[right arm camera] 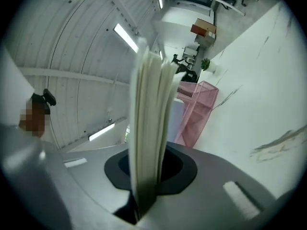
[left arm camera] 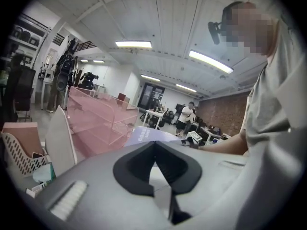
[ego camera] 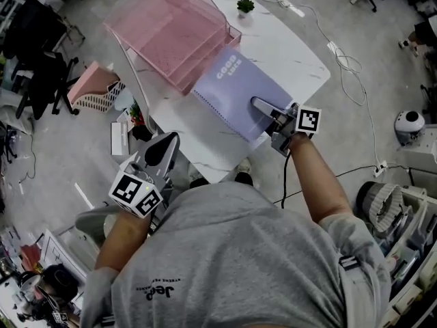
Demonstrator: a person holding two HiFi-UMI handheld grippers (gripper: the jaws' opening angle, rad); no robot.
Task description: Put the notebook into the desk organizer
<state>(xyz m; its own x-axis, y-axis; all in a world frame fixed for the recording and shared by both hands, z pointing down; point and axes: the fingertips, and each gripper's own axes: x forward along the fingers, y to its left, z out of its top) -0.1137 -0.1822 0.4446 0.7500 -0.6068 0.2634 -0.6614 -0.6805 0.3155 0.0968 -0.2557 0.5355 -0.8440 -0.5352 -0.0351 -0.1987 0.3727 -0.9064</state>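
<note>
Person's grey shirt [ego camera: 239,265] fills 6 o'clock. Left tool [ego camera: 164,147] idle, jaws together, empty. Right tool [ego camera: 258,105] clamped on notebook [ego camera: 229,87] near edge, over tabletop [ego camera: 287,53]. Recommend: level it, slide toward 11 o'clock into pink desk organizer [ego camera: 171,26], with firm grip.

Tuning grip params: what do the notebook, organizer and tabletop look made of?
Notebook: paper, stacked page edges visible; matte lilac cover, probably card. Organizer: pink see-through mesh, likely coated wire. Tabletop: white marble-look, grey veins; stone or laminate, unclear.
</note>
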